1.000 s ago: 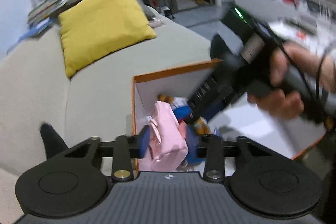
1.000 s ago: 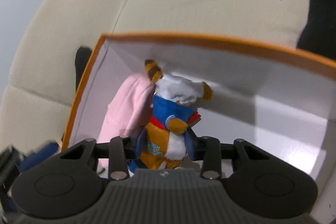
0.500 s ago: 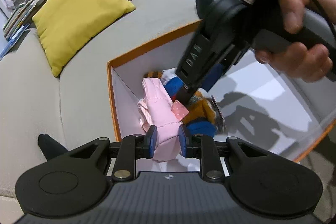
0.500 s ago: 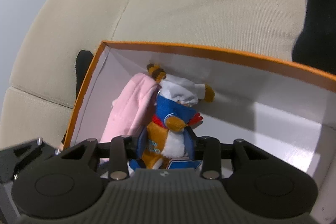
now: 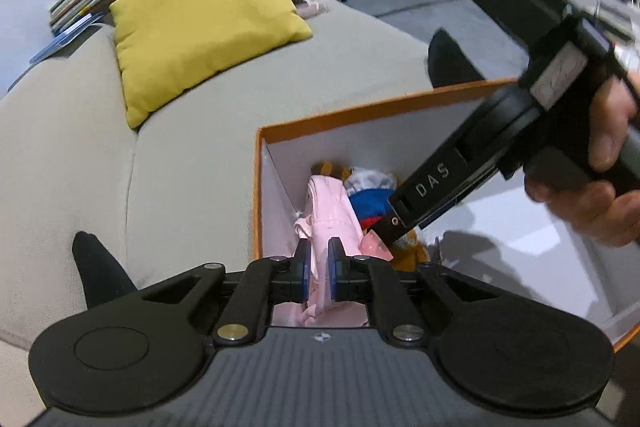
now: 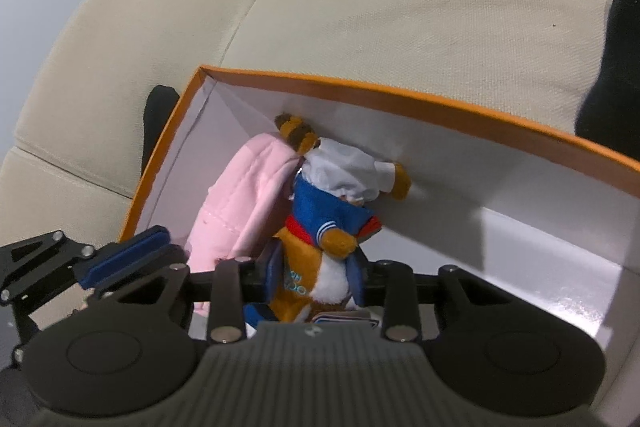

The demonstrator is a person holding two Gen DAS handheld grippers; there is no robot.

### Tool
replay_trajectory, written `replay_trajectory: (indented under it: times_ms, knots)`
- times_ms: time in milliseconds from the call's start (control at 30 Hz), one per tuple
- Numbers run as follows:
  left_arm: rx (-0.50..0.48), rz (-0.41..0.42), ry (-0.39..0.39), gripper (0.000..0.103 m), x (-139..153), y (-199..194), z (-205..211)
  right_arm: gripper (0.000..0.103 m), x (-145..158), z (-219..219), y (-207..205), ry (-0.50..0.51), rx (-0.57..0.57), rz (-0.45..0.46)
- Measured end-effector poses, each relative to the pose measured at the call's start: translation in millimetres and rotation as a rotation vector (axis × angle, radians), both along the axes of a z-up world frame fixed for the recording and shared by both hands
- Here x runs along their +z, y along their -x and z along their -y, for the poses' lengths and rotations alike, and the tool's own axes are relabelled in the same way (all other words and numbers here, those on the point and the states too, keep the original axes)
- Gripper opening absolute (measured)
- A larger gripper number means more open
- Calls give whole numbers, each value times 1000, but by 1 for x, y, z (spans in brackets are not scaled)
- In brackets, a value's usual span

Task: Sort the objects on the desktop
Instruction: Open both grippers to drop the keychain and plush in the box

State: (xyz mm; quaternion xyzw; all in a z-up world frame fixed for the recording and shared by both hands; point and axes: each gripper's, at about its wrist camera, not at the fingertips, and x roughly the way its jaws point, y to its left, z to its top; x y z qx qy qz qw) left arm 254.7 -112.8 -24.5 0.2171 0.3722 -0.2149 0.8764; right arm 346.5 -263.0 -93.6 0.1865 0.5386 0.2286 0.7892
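The left gripper (image 5: 319, 269) has its blue pads (image 5: 334, 269) pinched on the lower edge of a pink cloth bag (image 5: 330, 213) that stands in the near left corner of the box (image 5: 360, 115); the right gripper (image 6: 316, 281) is closing its jaws round the belly of a plush toy (image 6: 320, 247) in a blue top and white cap, the pads at both flanks (it looks held rather than loose); toy and bag lean together against the white inner wall. Both things are therefore already inside the orange-rimmed box, which sits on a beige sofa (image 5: 192, 163) below a yellow cushion (image 5: 204, 23); the rest of the box floor shows bare. I judge the sorting well begun: what seems left is settling or moving these two, and nothing else waiting to be sorted is in view.
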Motion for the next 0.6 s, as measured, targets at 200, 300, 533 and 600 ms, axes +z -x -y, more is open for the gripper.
replay_trajectory:
  times_ms: [200, 300, 533, 600]
  knots:
    - [17, 33, 71, 10, 18, 21, -15, 44, 7, -6, 7, 68, 20, 54]
    - [33, 42, 104, 11, 27, 30, -22, 46, 13, -13, 14, 138, 28, 93]
    - [96, 61, 139, 16, 48, 51, -42, 49, 32, -14, 34, 203, 10, 189]
    - [129, 68, 148, 19, 54, 58, -51, 49, 36, -12, 42, 200, 9, 225]
